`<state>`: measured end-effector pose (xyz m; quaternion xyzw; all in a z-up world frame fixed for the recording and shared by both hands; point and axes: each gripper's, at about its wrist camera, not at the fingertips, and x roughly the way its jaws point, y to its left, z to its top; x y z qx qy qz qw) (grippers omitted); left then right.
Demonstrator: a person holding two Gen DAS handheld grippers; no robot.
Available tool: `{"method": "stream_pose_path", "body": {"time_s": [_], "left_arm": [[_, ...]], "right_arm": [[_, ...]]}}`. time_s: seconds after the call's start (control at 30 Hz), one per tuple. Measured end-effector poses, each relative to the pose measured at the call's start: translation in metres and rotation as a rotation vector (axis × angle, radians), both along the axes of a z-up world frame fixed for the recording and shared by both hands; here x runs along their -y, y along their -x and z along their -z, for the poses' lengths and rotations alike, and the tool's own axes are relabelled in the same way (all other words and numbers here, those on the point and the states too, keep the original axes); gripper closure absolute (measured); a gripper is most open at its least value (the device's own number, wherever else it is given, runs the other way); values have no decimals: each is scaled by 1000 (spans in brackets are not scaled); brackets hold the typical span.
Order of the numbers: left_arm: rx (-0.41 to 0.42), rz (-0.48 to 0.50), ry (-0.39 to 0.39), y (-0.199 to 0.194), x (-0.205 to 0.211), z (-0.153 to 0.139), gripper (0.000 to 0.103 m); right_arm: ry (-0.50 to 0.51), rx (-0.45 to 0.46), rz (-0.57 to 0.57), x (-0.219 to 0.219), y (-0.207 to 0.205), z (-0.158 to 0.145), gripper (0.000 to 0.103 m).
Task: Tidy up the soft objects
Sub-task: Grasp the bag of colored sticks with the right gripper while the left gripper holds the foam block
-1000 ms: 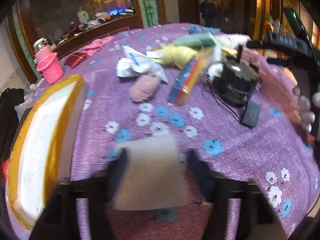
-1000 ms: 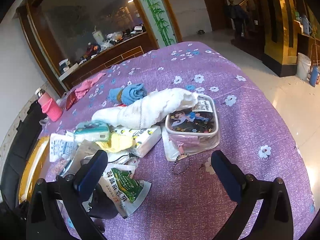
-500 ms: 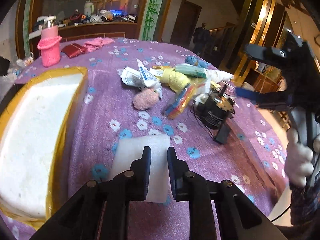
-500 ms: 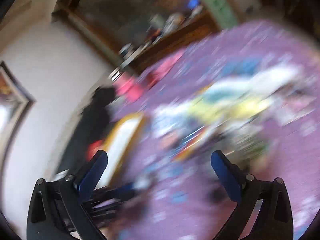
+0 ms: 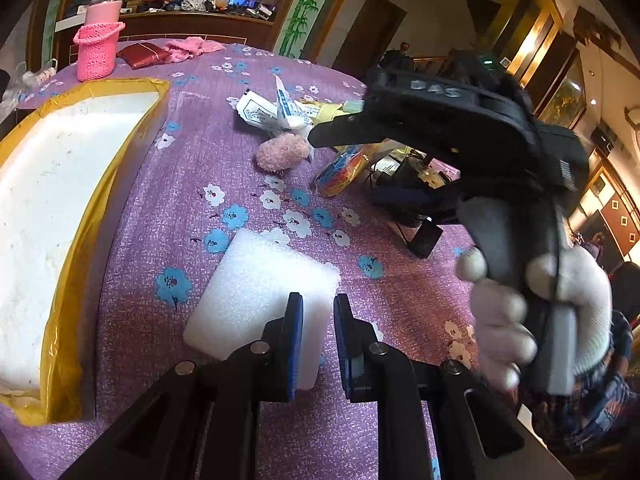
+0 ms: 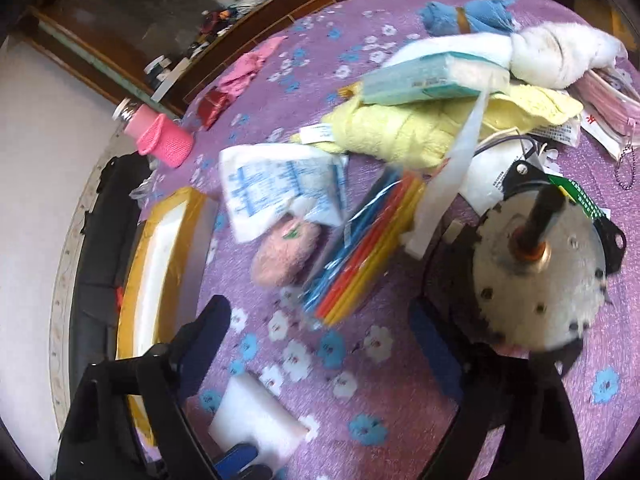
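Note:
A white foam pad (image 5: 256, 292) lies on the purple flowered tablecloth, and my left gripper (image 5: 318, 344) is shut on its near edge. The same foam pad (image 6: 256, 416) shows at the bottom of the right wrist view. My right gripper (image 6: 320, 340) hangs over the cloth, its jaws wide and closing. Only the near end of a packet of coloured sticks (image 6: 360, 256) reaches into the gap, and the pads touch nothing. A pink fluffy ball (image 6: 286, 256) lies just ahead on the left. A white-gloved hand (image 5: 560, 300) holds the right gripper.
A white foam box with yellow-taped rim (image 5: 100, 168) stands at the left. A metal motor (image 6: 536, 272) sits by the right finger. Behind lie white packets (image 6: 280, 184), a yellow towel (image 6: 400, 128), a teal tissue pack (image 6: 420, 76), a white towel (image 6: 560, 56). A pink cup holder (image 5: 98, 52) stands far left.
My left gripper closed on the foam pad and rolled a little. The right gripper swung left across the pile, from the clear pouch to the coloured sticks and pink ball.

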<state>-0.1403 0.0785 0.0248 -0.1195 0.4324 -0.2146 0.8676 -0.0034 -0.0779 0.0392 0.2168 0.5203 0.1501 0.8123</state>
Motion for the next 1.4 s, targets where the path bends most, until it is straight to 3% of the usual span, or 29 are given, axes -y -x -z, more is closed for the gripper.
{"method": "stream_pose_path", "body": {"time_s": [0.2, 0.3, 0.33, 0.37, 0.4, 0.47, 0.57, 0.6, 0.67, 0.7, 0.73, 0.83, 1.0, 1.17, 1.27, 1.37, 1.4], "left_arm": [[5, -7, 18, -1, -2, 2, 88], [10, -11, 23, 0, -3, 3, 88], [11, -12, 24, 0, -3, 4, 88], [11, -12, 25, 0, -4, 4, 88], [10, -12, 28, 0, -4, 4, 88], [8, -9, 31, 2, -5, 4, 88], [12, 22, 25, 4, -6, 2, 83], [10, 34, 27, 3, -6, 1, 76], [17, 61, 33, 3, -6, -2, 53], [27, 71, 25, 4, -4, -3, 32], [36, 80, 8, 5, -2, -5, 23], [71, 77, -104, 8, 6, -9, 22], [52, 18, -112, 3, -8, -10, 14], [60, 44, -277, -14, 6, -6, 14], [14, 67, -386, -29, 20, 9, 3], [-1, 119, -403, -28, 30, 15, 12], [10, 124, -395, -26, 31, 12, 24]], "right_arm": [[39, 90, -18, -12, 14, -21, 14], [69, 60, 25, -18, -2, -12, 18], [74, 35, 47, -18, -8, -4, 23], [69, 7, 69, -17, -14, 4, 38], [48, -26, 93, -14, -20, 16, 43], [29, 19, 128, -7, -16, 15, 68], [-21, 34, 80, -3, -6, 14, 68], [-25, 45, 58, -3, 2, 10, 68], [-33, 76, 16, -4, 17, 0, 68], [-50, 91, -8, -3, 26, -6, 68], [-65, 107, -28, -3, 34, -12, 68], [-86, 168, -70, 6, 55, -32, 68], [-93, 253, -75, 37, 83, -52, 68], [-98, 309, -20, 75, 99, -58, 68], [-98, 336, 9, 94, 100, -60, 68], [-104, 352, 29, 109, 102, -60, 68], [-103, 359, 32, 112, 103, -60, 68]]}}
